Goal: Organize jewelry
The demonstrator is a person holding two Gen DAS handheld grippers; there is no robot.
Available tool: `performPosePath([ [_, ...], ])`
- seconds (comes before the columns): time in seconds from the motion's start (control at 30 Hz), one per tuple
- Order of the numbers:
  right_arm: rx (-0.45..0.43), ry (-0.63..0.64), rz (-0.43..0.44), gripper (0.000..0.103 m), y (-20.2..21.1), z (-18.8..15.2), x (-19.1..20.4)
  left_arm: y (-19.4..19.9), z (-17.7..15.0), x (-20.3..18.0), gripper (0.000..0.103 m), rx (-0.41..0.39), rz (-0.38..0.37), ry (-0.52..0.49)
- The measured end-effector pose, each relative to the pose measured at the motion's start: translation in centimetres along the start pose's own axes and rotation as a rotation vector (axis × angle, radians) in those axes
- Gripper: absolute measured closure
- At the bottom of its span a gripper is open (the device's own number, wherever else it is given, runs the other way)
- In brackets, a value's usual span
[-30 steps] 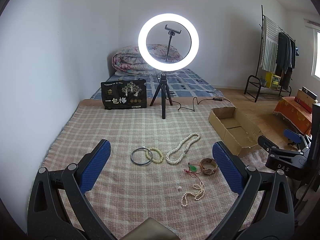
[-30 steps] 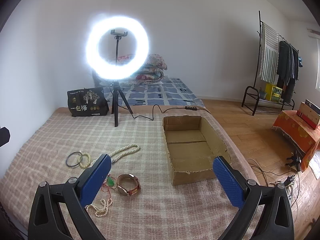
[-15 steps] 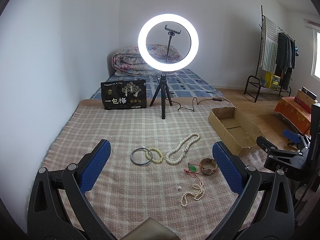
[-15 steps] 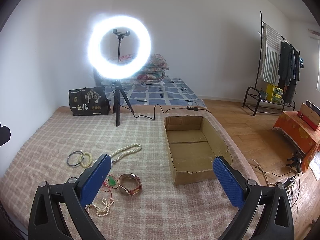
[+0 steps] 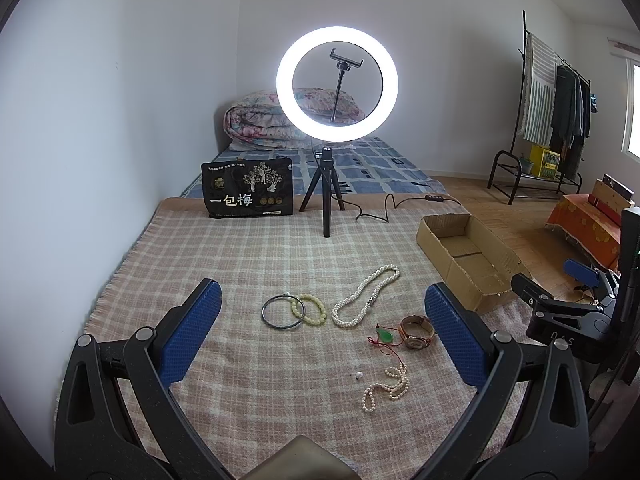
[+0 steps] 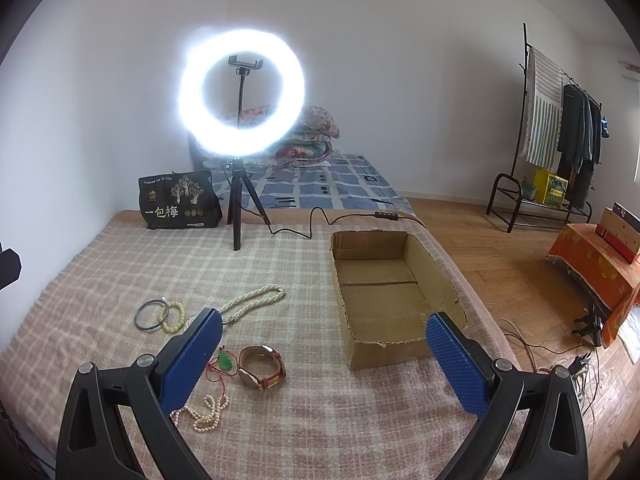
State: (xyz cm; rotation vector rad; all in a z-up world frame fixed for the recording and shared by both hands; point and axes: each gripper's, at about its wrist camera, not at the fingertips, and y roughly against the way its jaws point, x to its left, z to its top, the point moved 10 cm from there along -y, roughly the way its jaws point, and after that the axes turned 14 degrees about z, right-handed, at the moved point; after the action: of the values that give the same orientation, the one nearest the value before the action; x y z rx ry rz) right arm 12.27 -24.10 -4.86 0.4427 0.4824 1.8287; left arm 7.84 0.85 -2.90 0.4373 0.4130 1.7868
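Observation:
Jewelry lies on a pink plaid blanket (image 5: 248, 264): a metal bangle (image 5: 283, 312), a yellow bead bracelet (image 5: 309, 309), a long pearl necklace (image 5: 367, 296), a green pendant on red cord (image 5: 385, 336), a watch (image 5: 417, 332) and a small pearl strand (image 5: 387, 384). An open empty cardboard box (image 6: 390, 292) sits to their right. My left gripper (image 5: 322, 330) is open and empty, above the near blanket. My right gripper (image 6: 324, 356) is open and empty, near the watch (image 6: 262, 366) and box front; it shows in the left wrist view (image 5: 560, 308).
A lit ring light on a tripod (image 5: 336, 128) stands at the blanket's far side, its cable (image 5: 400, 204) trailing right. A black bag (image 5: 247, 188) stands beside it. Folded quilts (image 5: 260, 124) lie behind. A clothes rack (image 5: 552, 120) and orange-covered stand (image 6: 596, 268) are at right.
The right gripper has shifted slightly left and forward; its view has panned a little. The left gripper has barely moved. Nothing was picked up.

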Motion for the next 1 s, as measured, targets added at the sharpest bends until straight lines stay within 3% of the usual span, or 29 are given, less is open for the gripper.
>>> performPosePath([
  [0.53, 0.014, 0.000, -0.007, 0.000, -0.3, -0.3, -0.1, -0.3, 0.0, 0.4, 0.000, 0.015, 0.014, 0.003],
  [0.8, 0.052, -0.050, -0.031, 0.000, -1.4, -1.4, -2.2, -2.5, 0.3, 3.1, 0.000, 0.021, 0.073, 0.023],
  [1.0, 0.059, -0.004, -0.047, 0.000, -2.2, -1.5, -2.2, -5.2, 1.1, 5.8, 0.000, 0.048, 0.098, 0.033],
])
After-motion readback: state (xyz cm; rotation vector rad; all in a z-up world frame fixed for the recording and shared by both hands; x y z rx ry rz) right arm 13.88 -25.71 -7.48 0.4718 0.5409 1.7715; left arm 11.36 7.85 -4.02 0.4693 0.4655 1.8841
